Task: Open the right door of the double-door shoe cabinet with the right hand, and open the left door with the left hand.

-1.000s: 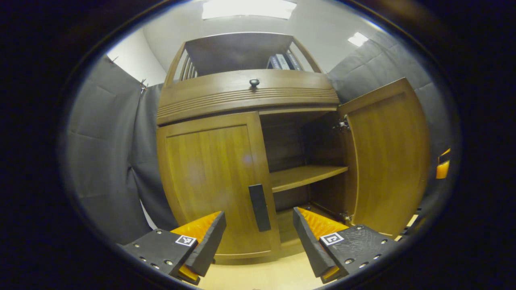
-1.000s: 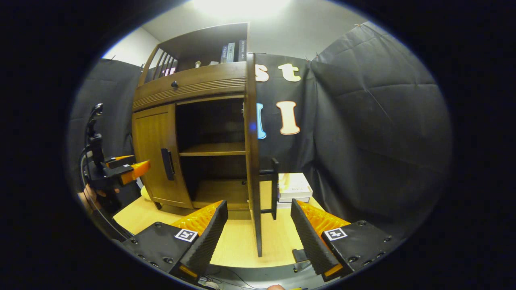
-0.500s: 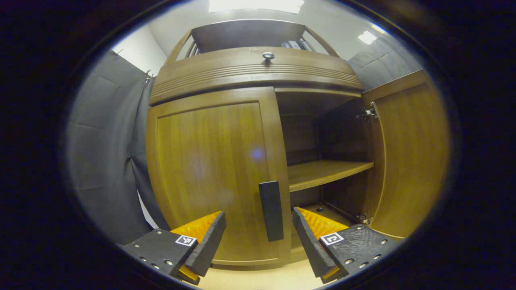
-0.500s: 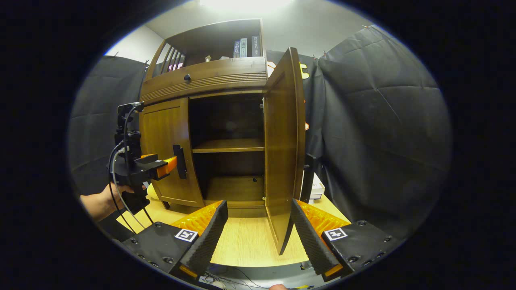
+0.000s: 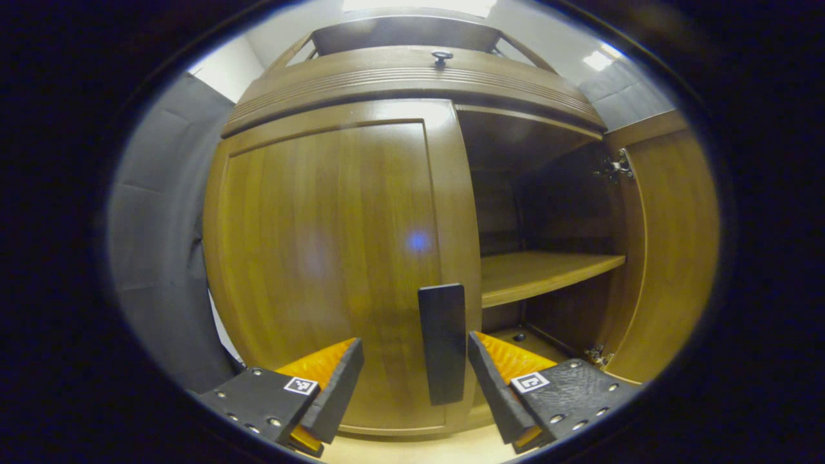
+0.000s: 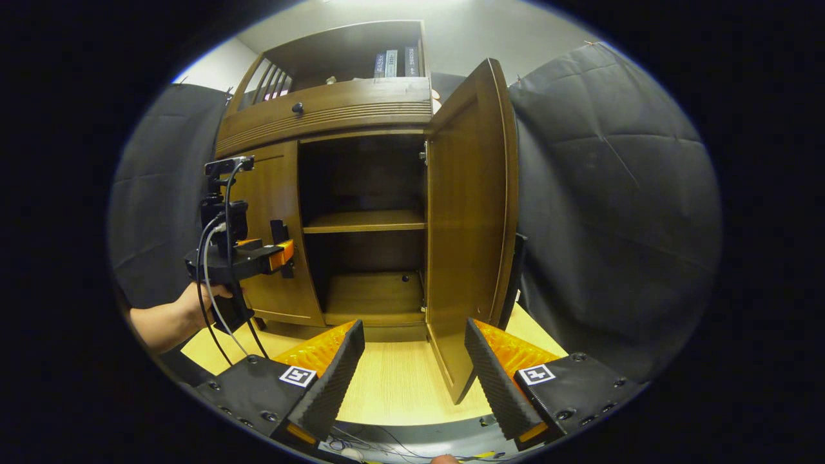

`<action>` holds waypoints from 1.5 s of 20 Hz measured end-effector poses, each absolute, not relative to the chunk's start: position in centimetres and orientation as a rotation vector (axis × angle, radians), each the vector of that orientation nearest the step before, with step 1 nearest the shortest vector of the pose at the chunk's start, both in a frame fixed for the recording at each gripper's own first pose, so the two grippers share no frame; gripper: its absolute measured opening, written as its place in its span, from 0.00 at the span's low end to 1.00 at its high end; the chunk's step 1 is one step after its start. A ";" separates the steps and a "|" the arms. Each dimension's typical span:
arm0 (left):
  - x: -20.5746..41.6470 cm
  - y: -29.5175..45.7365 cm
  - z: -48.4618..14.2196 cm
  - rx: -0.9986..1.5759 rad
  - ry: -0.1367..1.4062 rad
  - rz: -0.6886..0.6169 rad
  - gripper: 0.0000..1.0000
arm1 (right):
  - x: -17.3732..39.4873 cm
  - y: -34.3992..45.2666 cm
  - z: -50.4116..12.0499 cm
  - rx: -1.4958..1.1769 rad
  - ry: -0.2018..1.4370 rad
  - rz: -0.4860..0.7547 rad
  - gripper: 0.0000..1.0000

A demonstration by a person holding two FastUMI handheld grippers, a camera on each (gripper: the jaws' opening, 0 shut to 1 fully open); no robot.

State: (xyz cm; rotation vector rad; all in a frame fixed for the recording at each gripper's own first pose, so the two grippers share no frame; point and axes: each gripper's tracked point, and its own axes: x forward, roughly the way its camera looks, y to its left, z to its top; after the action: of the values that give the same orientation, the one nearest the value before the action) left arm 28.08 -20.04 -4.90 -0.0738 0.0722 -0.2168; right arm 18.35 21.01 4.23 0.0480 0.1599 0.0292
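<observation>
wooden cabinet (image 6: 335,116), two doors, one open, two hand-held grippers spread

Both views toward shoe cabinet (image 6: 361,212)

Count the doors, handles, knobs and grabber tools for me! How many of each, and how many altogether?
Cabinet doors: 2, the closed left door and the open right door.
Dark door handles: 2, left handle, right handle.
Round drawer knobs: 1.
Grippers: 2, the left gripper and the right gripper.
Total: 7.
</observation>
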 end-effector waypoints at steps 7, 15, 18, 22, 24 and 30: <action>28.9 -22.5 -5.0 -0.094 0.088 -0.257 0.48 | 18.6 21.6 3.6 0.044 0.172 0.039 0.93; 28.2 -22.4 -5.2 -0.122 0.152 -0.256 0.22 | 18.2 20.9 3.8 0.055 0.160 0.060 0.93; 26.9 -21.8 -4.6 -0.134 0.155 -0.271 0.22 | 17.6 20.8 3.9 0.068 0.150 0.085 0.93; 22.8 -19.9 -5.0 -0.134 0.142 -0.261 0.22 | 17.0 20.8 4.3 0.061 0.128 0.132 0.98; 21.2 -18.9 -4.8 -0.135 0.141 -0.250 0.21 | 16.6 21.1 4.3 0.055 0.124 0.166 0.93; 16.7 -15.3 -5.0 -0.126 0.140 -0.183 0.18 | 15.3 22.1 4.2 0.041 0.111 0.275 0.93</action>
State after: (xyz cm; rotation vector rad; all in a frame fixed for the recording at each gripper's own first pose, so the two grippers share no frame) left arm 16.66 -15.33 -4.98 -0.1264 0.1402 -0.1826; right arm 15.28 22.05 4.21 0.0413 0.1115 0.2747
